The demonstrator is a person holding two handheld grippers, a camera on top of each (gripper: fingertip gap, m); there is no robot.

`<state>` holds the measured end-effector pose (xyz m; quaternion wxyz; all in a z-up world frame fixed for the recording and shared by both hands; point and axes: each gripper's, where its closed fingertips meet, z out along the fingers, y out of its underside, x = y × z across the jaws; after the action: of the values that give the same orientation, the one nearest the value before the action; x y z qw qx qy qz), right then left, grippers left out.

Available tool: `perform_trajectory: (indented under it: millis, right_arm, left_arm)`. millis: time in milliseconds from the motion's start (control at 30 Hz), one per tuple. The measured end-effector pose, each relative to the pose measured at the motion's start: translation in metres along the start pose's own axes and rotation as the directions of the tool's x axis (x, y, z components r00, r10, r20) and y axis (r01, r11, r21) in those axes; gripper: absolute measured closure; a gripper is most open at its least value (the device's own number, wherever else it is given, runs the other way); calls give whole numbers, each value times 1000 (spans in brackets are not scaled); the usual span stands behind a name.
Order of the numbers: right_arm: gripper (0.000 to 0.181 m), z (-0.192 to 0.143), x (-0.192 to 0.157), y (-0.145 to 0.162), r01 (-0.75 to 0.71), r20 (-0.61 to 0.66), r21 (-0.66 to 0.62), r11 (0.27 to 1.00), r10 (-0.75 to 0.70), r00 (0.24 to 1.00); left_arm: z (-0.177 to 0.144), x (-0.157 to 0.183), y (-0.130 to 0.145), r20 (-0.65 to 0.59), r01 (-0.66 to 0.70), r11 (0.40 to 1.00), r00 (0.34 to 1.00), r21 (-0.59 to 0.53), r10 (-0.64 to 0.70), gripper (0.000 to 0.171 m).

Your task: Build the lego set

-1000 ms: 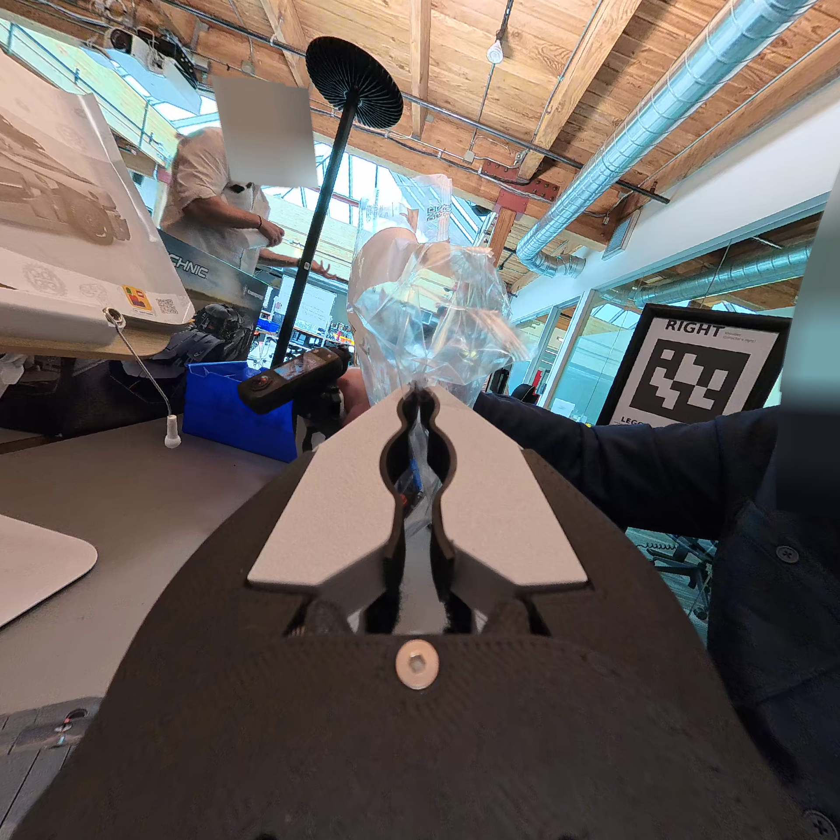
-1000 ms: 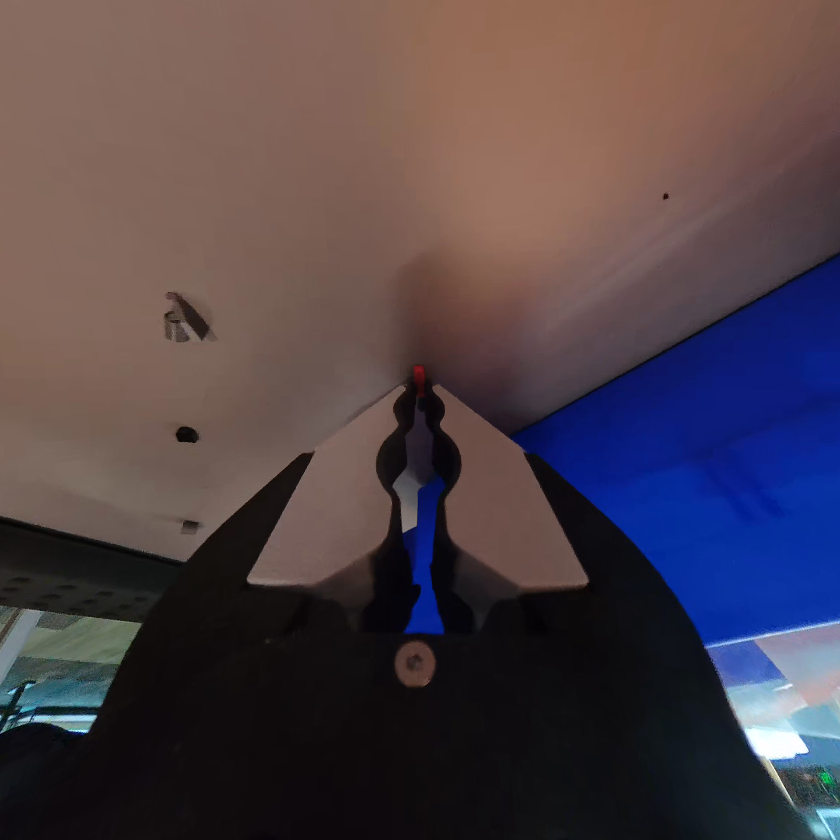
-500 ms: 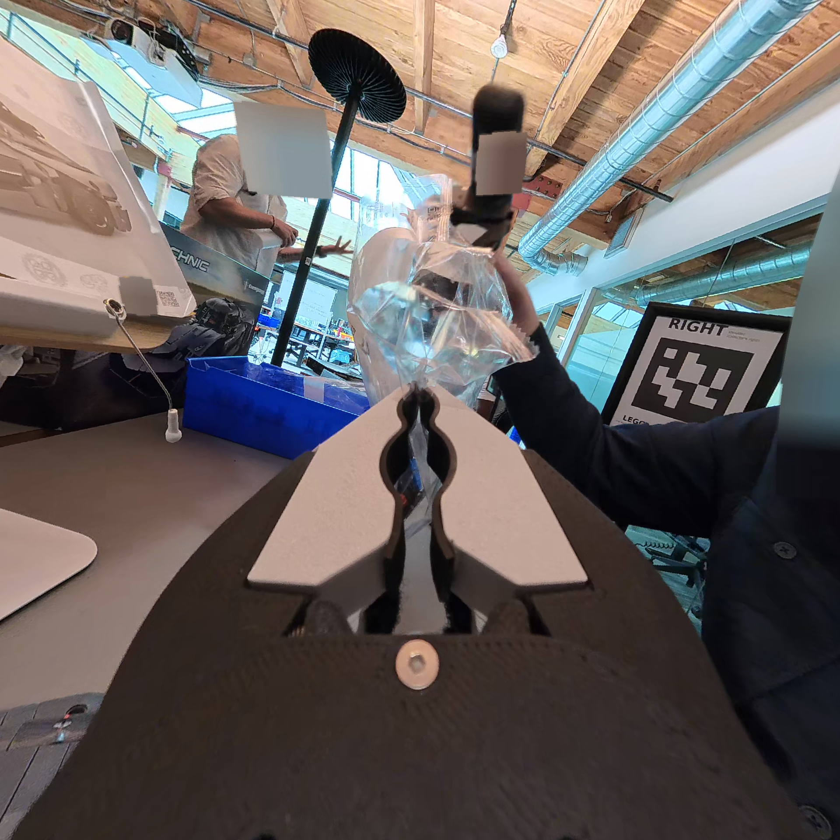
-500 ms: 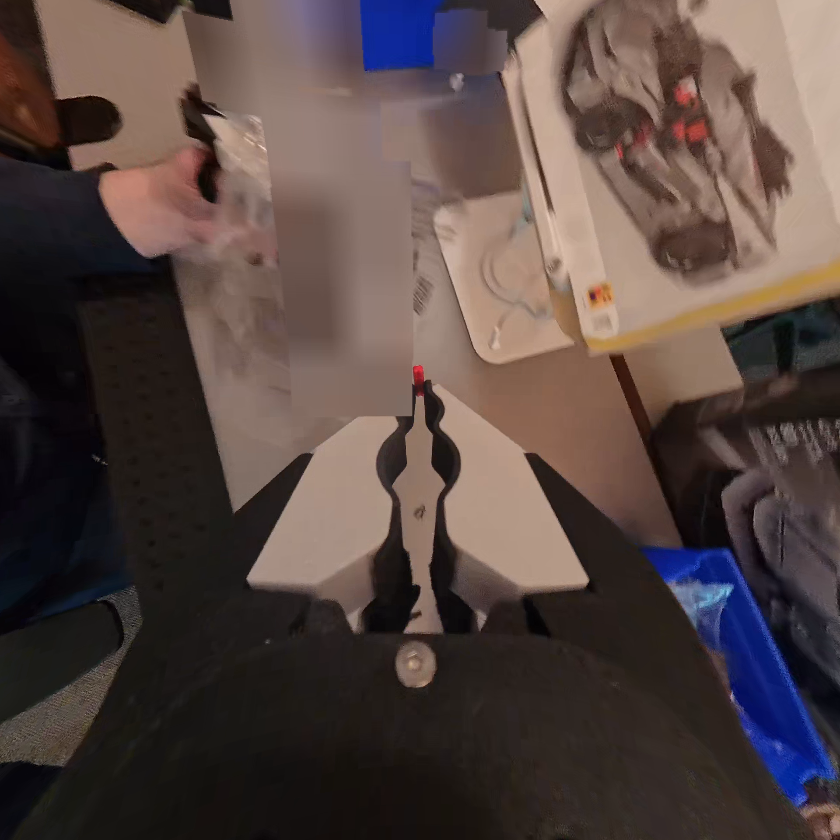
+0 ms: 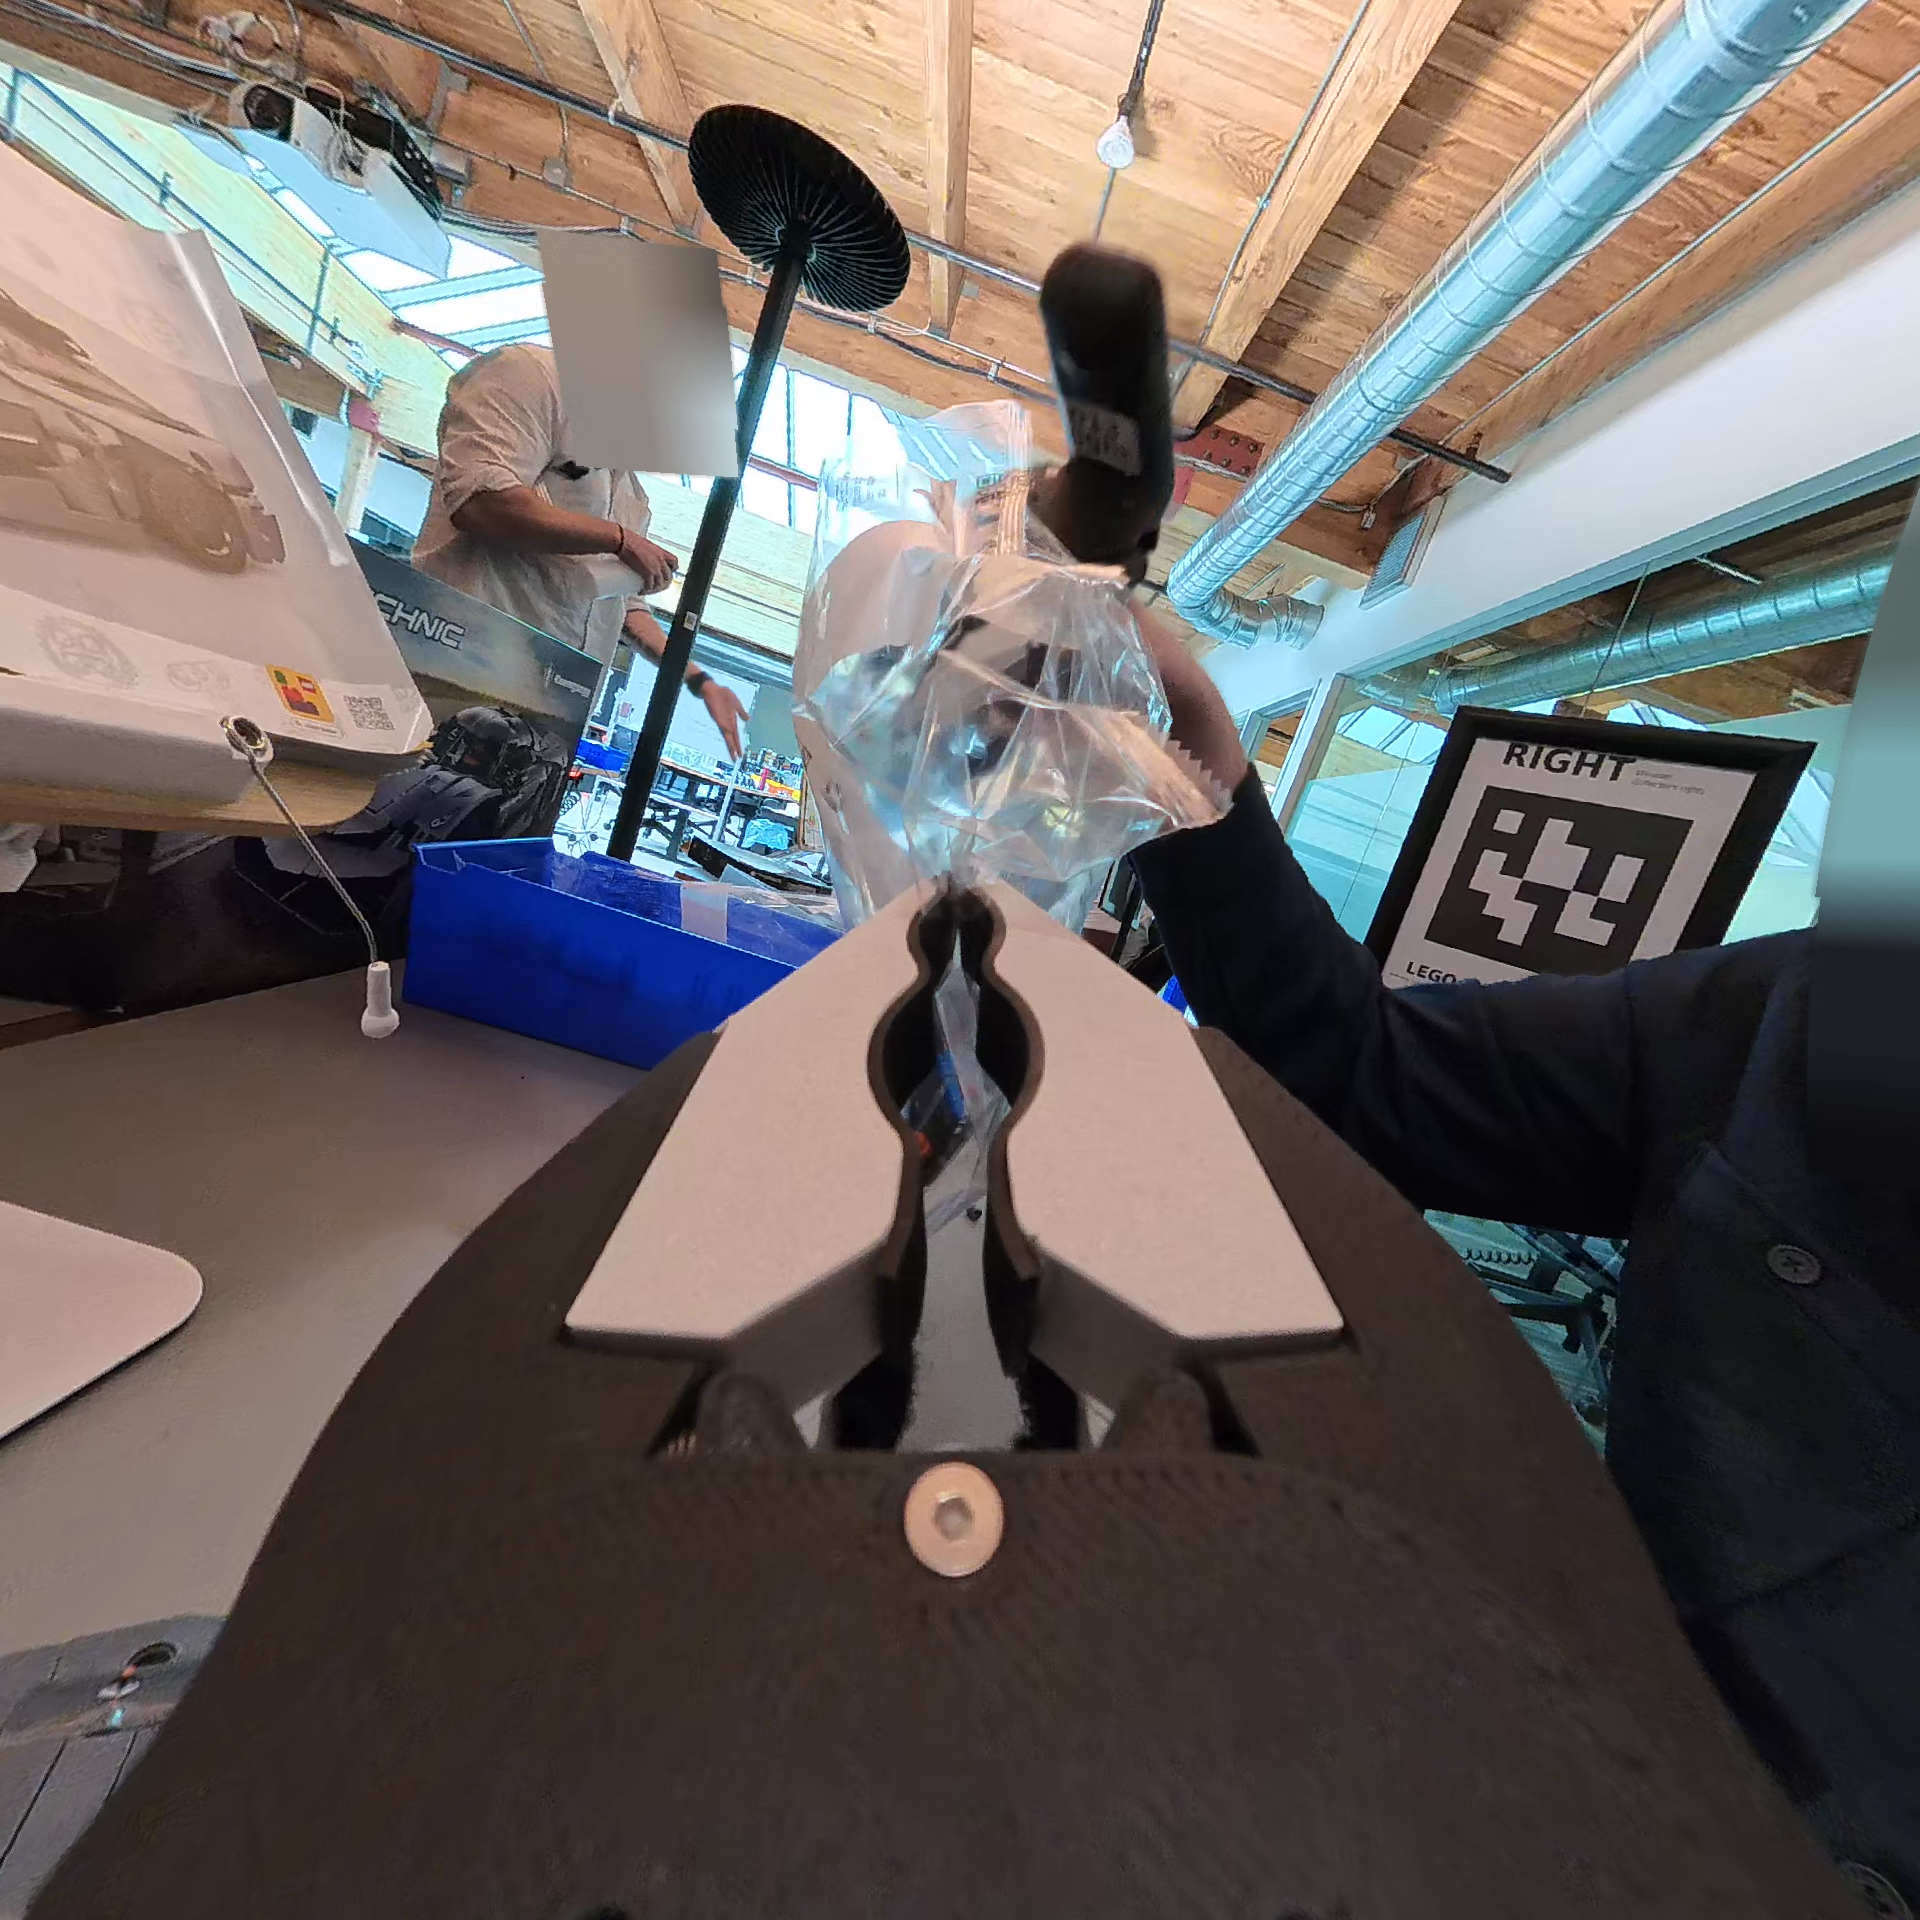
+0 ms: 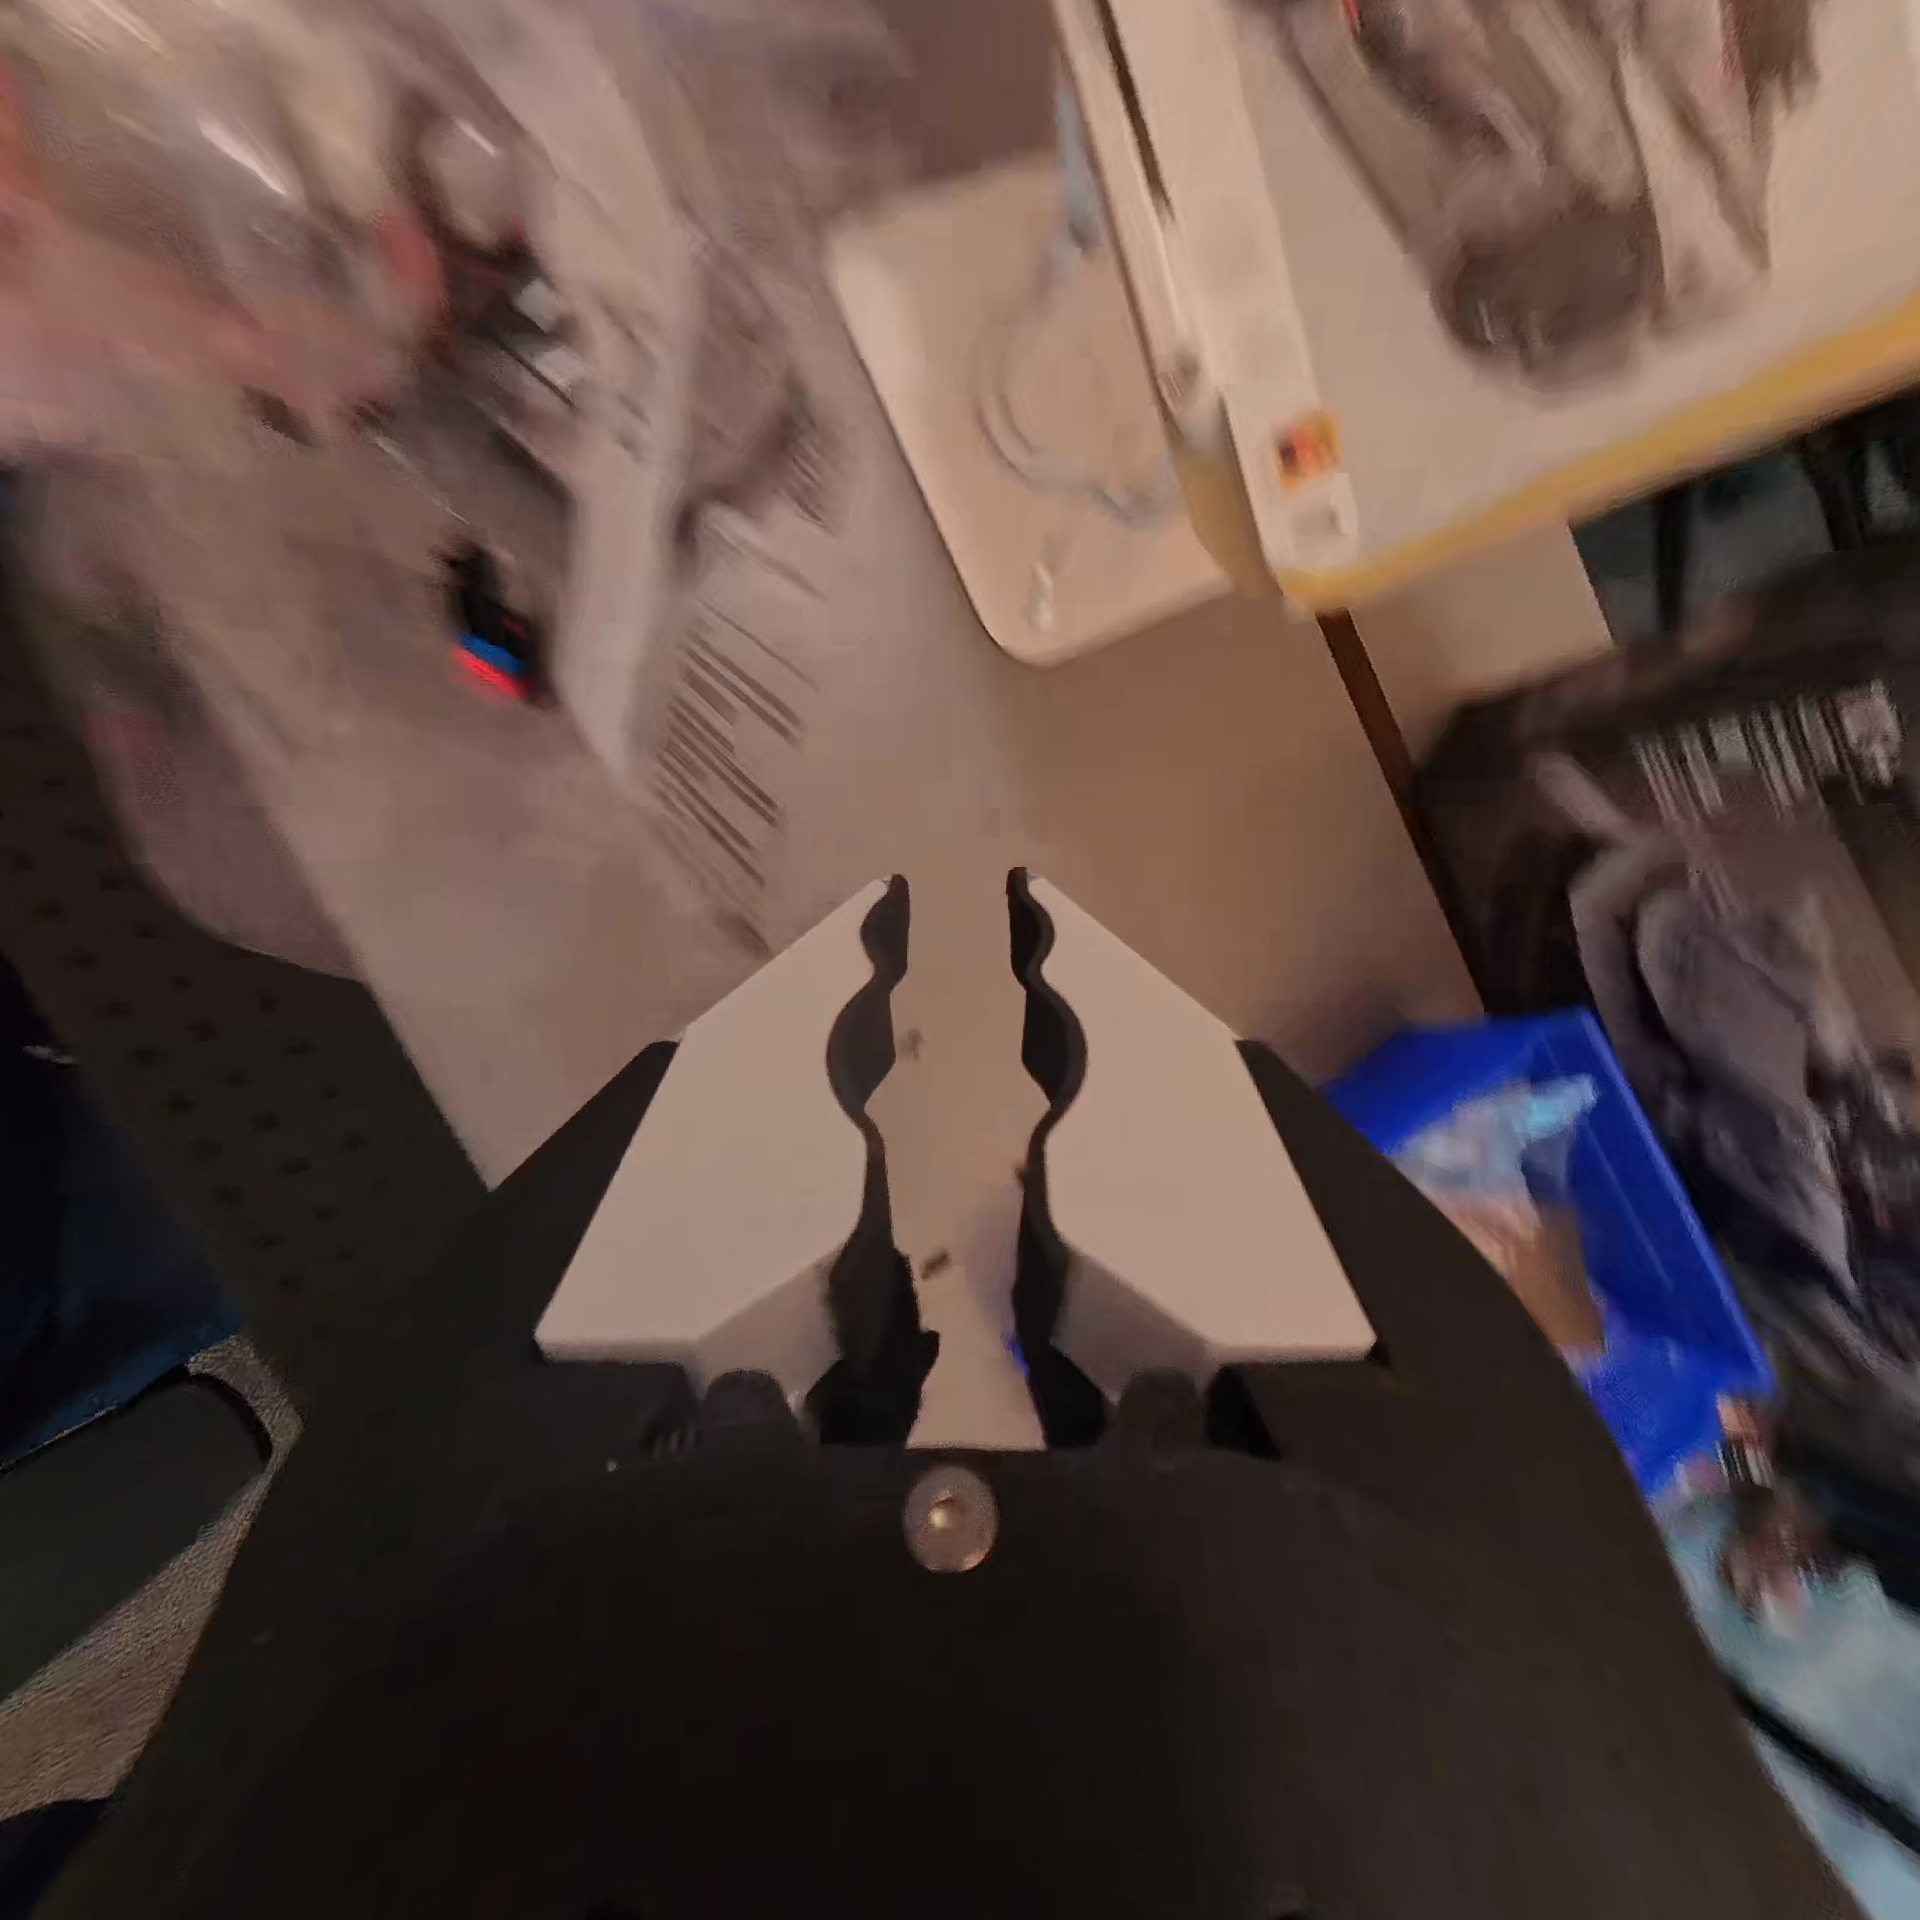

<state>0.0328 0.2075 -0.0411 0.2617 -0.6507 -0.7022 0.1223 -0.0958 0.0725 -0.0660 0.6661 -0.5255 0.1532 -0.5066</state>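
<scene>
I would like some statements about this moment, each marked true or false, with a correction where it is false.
1. The left gripper is shut on the clear bag. True.
2. The right gripper is shut on a red piece. False: it is open and holds nothing.
3. The blue bin hangs from the ceiling. False: it stands on the table.
4. A booklet shows left of the bag in the left wrist view. True.

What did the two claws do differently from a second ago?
The right claw swung up from beside the blue bin to high over the table, then opened; the tiny red piece at its tip is gone. The left claw stayed shut on the clear plastic bag, hardly moving.
</scene>
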Motion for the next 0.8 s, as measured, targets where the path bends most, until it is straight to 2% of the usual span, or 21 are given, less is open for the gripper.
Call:
perform_trajectory:
  millis: [167, 267, 333, 400, 500, 700, 800]
  right_arm:
    - [164, 57, 10, 102, -159, -12, -308, 938, 163, 986]
    - [162, 96, 22, 162, -94, -46, -493, 865, 82, 996]
    - [160, 116, 28, 189, -71, -47, -575, 815, 54, 997]
    - [162, 128, 36, 204, -48, -63, -630, 775, 11, 998]
    - [165, 143, 41, 214, -82, -58, -658, 748, 58, 997]
    - [164, 150, 49, 233, -94, -56, -730, 677, 79, 995]
    - [170, 153, 45, 232, -85, -28, -732, 676, 96, 995]
  left_arm:
    - [-1, 1, -3, -1, -2, 1000, 1000, 10, 2, 171]
    - [0, 1, -1, -1, -1, 1000, 1000, 6, 1, 171]
    - [0, 1, 1, 2, -2, 1000, 1000, 0, 2, 171]
    - [0, 0, 1, 4, -1, 1000, 1000, -3, 1, 171]
    - [0, -1, 2, 7, -2, 1000, 1000, -5, 2, 171]
    - [1, -4, 4, 11, 3, 1000, 1000, -14, -3, 171]
    - [1, -4, 5, 10, 3, 1000, 1000, -20, -3, 171]
